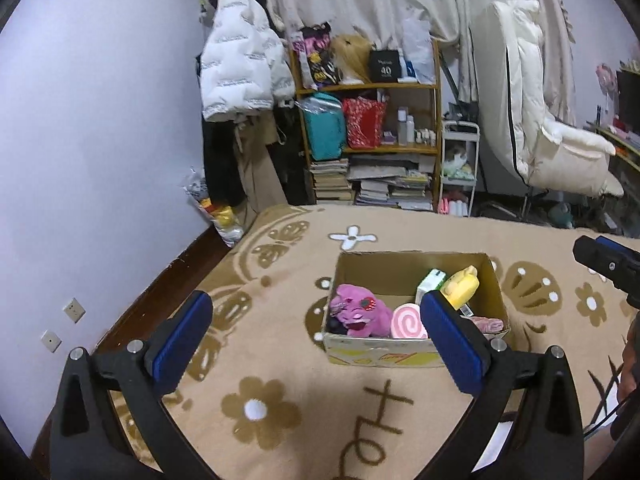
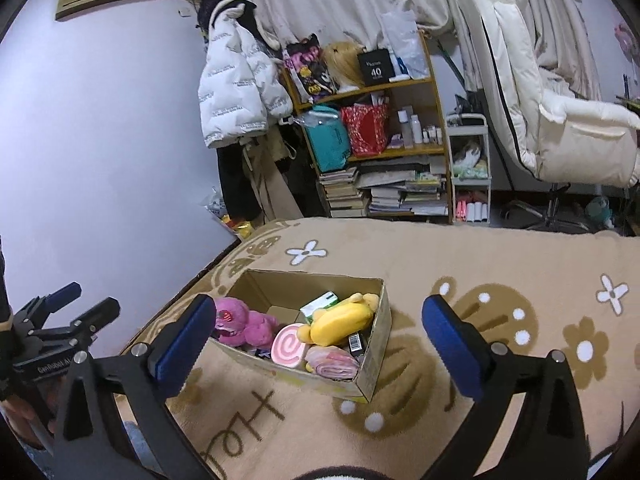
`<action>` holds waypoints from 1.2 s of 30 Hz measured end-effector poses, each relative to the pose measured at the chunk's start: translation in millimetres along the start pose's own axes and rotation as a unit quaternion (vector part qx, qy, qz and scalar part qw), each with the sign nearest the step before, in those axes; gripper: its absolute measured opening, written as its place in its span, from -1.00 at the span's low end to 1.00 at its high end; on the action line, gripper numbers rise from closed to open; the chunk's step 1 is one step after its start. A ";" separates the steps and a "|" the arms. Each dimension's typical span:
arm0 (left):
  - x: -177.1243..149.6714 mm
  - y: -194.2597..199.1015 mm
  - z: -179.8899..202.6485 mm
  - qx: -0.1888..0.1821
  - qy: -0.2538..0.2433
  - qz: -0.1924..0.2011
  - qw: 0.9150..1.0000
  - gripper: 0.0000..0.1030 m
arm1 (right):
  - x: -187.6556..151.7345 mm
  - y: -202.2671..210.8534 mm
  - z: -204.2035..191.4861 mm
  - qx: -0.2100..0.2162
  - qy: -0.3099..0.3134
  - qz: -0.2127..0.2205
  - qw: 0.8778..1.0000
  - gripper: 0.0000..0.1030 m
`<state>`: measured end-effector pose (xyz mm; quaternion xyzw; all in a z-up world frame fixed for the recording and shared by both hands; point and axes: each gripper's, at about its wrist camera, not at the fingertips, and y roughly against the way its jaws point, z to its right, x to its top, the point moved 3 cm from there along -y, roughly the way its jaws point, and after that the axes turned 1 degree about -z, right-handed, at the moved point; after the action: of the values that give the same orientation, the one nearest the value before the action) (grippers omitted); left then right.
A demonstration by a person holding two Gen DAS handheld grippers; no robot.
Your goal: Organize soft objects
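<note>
A cardboard box (image 1: 412, 354) (image 2: 374, 364) sits on a beige flowered blanket. It holds a purple plush (image 1: 362, 312) (image 2: 244, 322), a pink swirl roll toy (image 1: 407, 322) (image 2: 289, 345), a yellow plush (image 1: 461, 286) (image 2: 342, 318), a green-white carton (image 1: 430, 282) (image 2: 320, 304) and a pink striped soft piece (image 1: 488, 324) (image 2: 332, 362). My left gripper (image 1: 316, 336) is open and empty, held in front of the box. My right gripper (image 2: 320, 346) is open and empty, near the box's front right. The left gripper also shows in the right wrist view (image 2: 60, 312), and the right gripper's tip in the left wrist view (image 1: 608, 264).
The blanket (image 1: 288, 400) (image 2: 480, 264) covers a bed against the wall. Beyond it stand a cluttered wooden shelf (image 1: 372, 136) (image 2: 380, 136), a white jacket (image 1: 240, 68) (image 2: 236, 92), a small white cart (image 1: 460, 168) (image 2: 472, 172) and a white chair (image 1: 540, 120) (image 2: 560, 100).
</note>
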<state>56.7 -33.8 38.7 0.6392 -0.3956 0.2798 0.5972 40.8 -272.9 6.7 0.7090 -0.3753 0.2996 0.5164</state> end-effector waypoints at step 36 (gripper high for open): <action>-45.6 0.2 10.1 -0.008 -0.024 -0.007 1.000 0.99 | -79.2 6.7 0.0 -0.048 0.023 -0.010 0.999 1.00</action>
<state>31.1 -36.0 -0.4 0.6434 -0.4078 0.2571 0.5947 -7.5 -256.5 -54.3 0.6802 -0.3703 0.2923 0.5610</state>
